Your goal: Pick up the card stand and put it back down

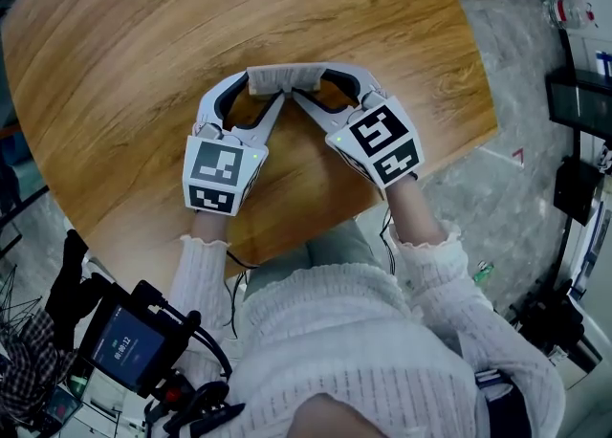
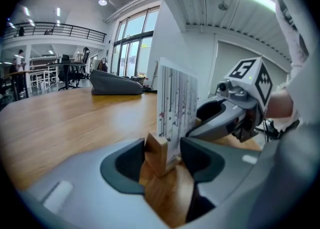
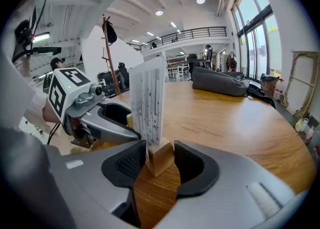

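The card stand (image 1: 287,76) is a light wooden block with a white printed card upright in its slot, and it stands on the round wooden table (image 1: 143,63). My left gripper (image 1: 268,85) clamps its left end and my right gripper (image 1: 311,82) its right end, so the jaws meet in a V over it. In the left gripper view the block (image 2: 157,154) sits pinched between both dark pads, with the card (image 2: 177,100) rising above. The right gripper view shows the other end of the block (image 3: 159,159) squeezed the same way, under the card (image 3: 148,100).
The table's near edge runs just in front of the person's sleeves. Grey floor lies to the right. A device with a lit screen (image 1: 129,345) hangs at the lower left. A dark beanbag (image 3: 220,80) lies beyond the table's far side.
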The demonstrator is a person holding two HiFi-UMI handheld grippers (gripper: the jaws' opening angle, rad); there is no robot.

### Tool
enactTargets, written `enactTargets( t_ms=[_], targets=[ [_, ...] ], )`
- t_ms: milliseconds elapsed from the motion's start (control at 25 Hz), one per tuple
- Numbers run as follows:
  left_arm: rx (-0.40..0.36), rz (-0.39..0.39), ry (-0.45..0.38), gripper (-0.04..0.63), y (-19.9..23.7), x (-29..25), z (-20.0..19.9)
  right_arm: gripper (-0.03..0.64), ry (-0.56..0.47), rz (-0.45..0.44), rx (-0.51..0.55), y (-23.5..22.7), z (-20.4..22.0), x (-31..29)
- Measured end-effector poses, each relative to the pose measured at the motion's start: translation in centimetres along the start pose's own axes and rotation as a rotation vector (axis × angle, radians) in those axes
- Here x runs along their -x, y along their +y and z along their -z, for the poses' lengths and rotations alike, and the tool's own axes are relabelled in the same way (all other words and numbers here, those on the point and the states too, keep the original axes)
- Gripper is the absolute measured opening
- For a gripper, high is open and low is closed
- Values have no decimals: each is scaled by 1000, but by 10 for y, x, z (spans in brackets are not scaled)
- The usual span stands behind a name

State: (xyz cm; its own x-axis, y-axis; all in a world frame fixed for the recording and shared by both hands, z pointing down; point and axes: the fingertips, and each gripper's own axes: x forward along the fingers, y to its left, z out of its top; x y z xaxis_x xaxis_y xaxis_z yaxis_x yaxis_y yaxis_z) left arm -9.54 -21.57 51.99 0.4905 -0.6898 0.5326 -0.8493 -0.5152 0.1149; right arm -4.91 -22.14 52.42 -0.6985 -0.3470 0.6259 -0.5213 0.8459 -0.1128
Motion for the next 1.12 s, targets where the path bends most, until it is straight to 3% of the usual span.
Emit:
enactTargets(
  t_ms=[200,440,720,920,1120],
  targets=[
    [6,-3,10,219,1,-3,2,183,-5,-4,-17,-1,1,-2],
    [20,-60,-12,244,11,0,-2,184,-56,21,-39,-8,-7,6],
    [77,-42,-64,239,-7,31,-10,181,-109,28,-32,14,-21,36],
    [61,-14,-151,158,-36,67,-49,105,-187,5,-49,44,-46,75],
    [0,26,-175,90,-60,88,-65,45,-224,-13,-18,64,-61,99]
  ],
)
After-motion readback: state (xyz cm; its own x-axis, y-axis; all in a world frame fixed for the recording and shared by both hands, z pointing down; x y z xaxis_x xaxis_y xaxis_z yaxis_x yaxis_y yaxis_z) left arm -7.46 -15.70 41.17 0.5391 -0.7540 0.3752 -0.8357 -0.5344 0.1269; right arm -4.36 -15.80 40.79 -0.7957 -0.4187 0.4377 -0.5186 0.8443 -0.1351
